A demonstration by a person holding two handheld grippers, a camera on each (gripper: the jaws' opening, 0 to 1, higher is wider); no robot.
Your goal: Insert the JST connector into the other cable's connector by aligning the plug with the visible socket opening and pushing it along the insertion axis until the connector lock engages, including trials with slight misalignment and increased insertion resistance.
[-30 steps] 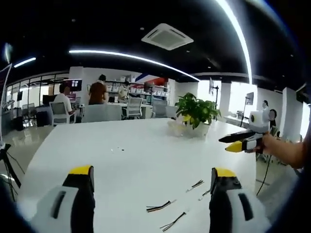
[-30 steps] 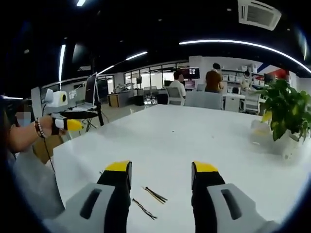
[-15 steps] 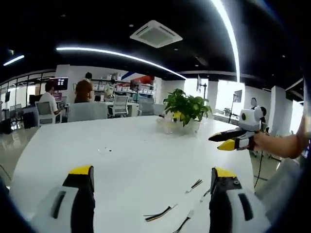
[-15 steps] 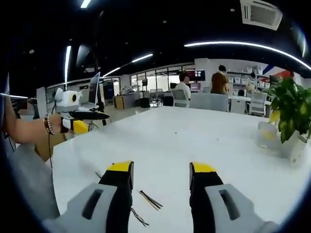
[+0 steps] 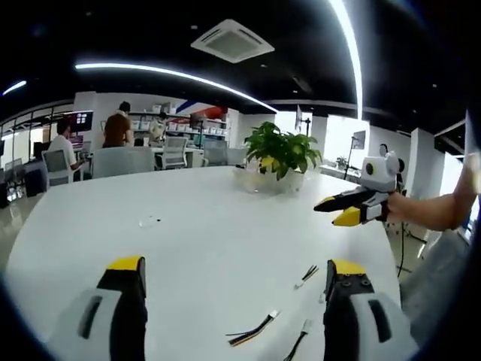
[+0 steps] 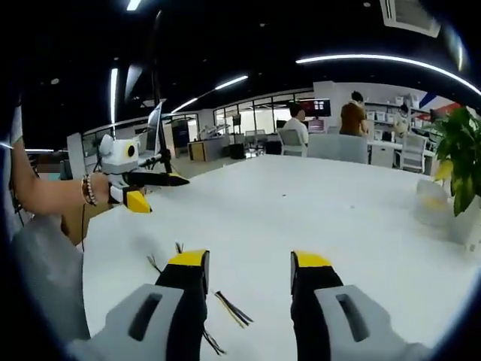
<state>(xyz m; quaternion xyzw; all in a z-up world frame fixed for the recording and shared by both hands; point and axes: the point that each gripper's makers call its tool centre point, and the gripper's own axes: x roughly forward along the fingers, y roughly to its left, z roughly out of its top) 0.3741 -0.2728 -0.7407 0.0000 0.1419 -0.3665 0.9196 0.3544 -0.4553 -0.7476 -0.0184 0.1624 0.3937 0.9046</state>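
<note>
Jaws on both tools stand wide apart with nothing between them. Seen from the left gripper view, the left gripper (image 5: 234, 274) is held above the white table (image 5: 188, 226), and the loose JST cables lie on the tabletop just beyond and below its jaw tips, toward its right-hand jaw: one multi-wire lead (image 5: 252, 331) with a pale connector at its far end lies nearest, a second lead (image 5: 297, 344) sits close against the right jaw, and a shorter third lead (image 5: 306, 275) lies a little farther out. All three run roughly diagonally, pointing away and to the right, so their long axes cross the jaw line rather than follow it.

From the right gripper view, the right gripper (image 6: 248, 263) is likewise above the table, and a bundle of dark wires (image 6: 234, 308) lies between and slightly below its jaws, slanting from near the left jaw outward to the right; another strand (image 6: 212, 342) shows lower by the left jaw, and a further lead (image 6: 154, 263) lies off to the left. Connector ends are too small to make out there.

Judging by this, each gripper is near a cable, neither touching one; the leads sit between the two tools, a little closer to the left gripper's right jaw. Picking one up calls for lowering and rolling so the jaws straddle the connector body. A potted plant (image 5: 279, 154) stands well beyond
</note>
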